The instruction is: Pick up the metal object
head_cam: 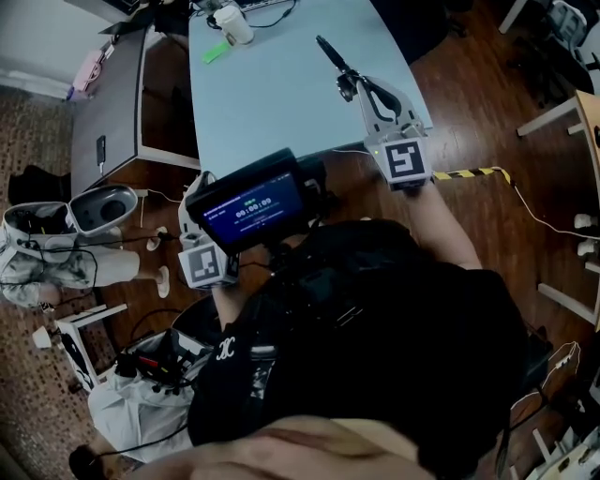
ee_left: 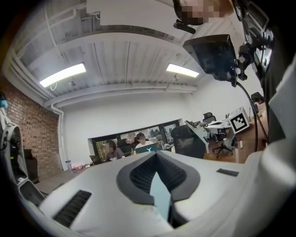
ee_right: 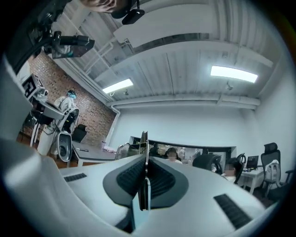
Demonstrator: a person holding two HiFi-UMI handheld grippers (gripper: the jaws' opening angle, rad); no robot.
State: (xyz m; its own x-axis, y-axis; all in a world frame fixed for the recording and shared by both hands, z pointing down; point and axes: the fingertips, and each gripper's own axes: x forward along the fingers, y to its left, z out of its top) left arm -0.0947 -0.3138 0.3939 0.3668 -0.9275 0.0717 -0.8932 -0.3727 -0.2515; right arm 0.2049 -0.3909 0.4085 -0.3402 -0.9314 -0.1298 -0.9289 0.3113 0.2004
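Dark wooden floor [head_cam: 469, 75], pale blue rectangular tabletop [head_cam: 272, 103], and our catch above it.
Over the tabletop's near right corner our right gripper [head_cam: 359, 91] clamps the thin dark metal object [head_cam: 335, 64], held clear, so the pick-up looks done; our left gripper [ee_left: 156, 162] idles off the near edge, jaws pressed together on nothing.

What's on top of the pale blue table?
A white container and a green item at the far end of the table. The right tongs hold the metal object over it. Its near edge is hidden by the screen.
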